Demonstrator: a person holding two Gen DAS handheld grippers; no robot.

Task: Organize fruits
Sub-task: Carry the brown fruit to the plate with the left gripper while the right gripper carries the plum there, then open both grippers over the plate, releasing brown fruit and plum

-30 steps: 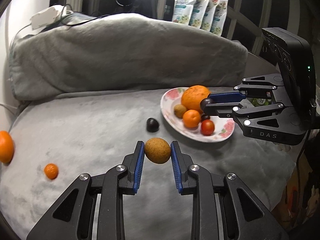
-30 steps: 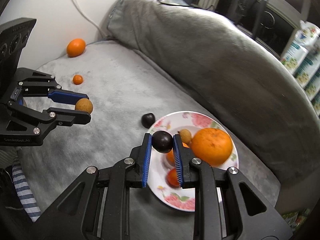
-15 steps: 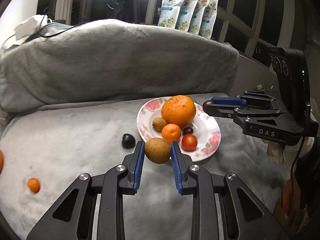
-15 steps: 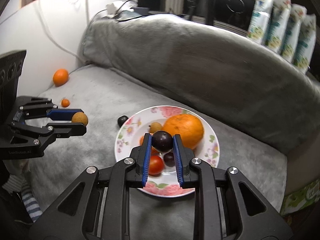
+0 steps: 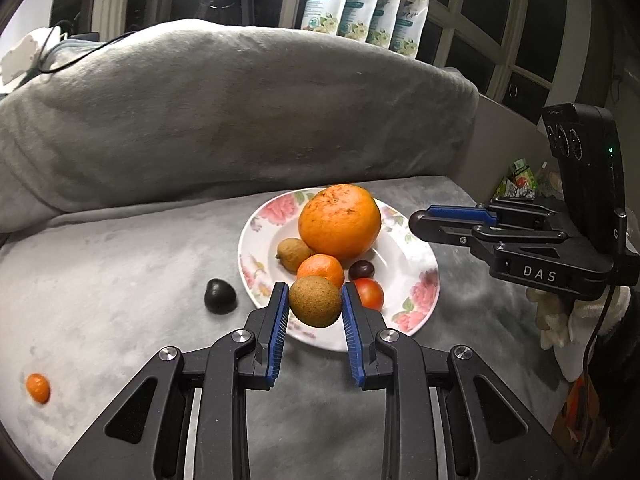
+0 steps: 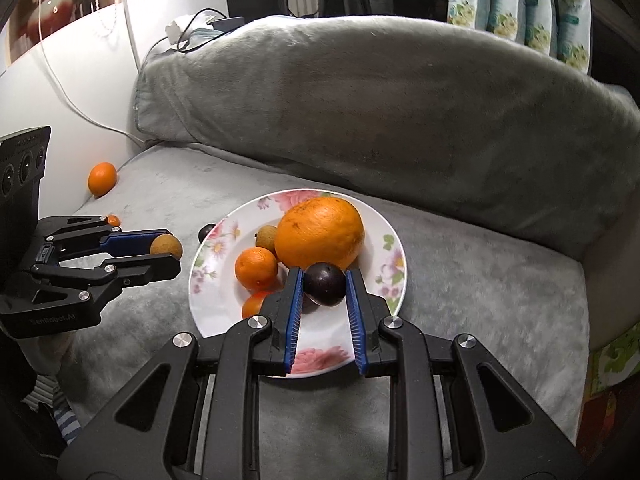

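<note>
My left gripper [image 5: 315,302] is shut on a round brown fruit [image 5: 315,301] and holds it at the near-left rim of the floral plate [image 5: 420,292]. My right gripper [image 6: 323,282] is shut on a dark purple plum [image 6: 325,283] above the plate's [image 6: 208,300] near part. On the plate lie a big orange [image 5: 339,226], a small mandarin [image 5: 320,270], a brown fruit [image 5: 290,254], a red tomato [image 5: 369,293] and a dark small fruit [image 5: 362,269]. The right gripper also shows in the left wrist view [image 5: 416,222], and the left gripper in the right wrist view [image 6: 170,250].
A dark fruit [image 5: 219,295] lies on the grey blanket left of the plate. A tiny orange fruit [image 5: 38,387] lies at the near left, and an orange [image 6: 102,178] by the white wall. A rolled grey cushion [image 5: 240,112] runs behind. Several pouches [image 5: 364,4] stand on the sill.
Both grippers have moved closer to the plate with their fruit. The brown fruit now hangs at the plate's rim and the plum over its near part.
</note>
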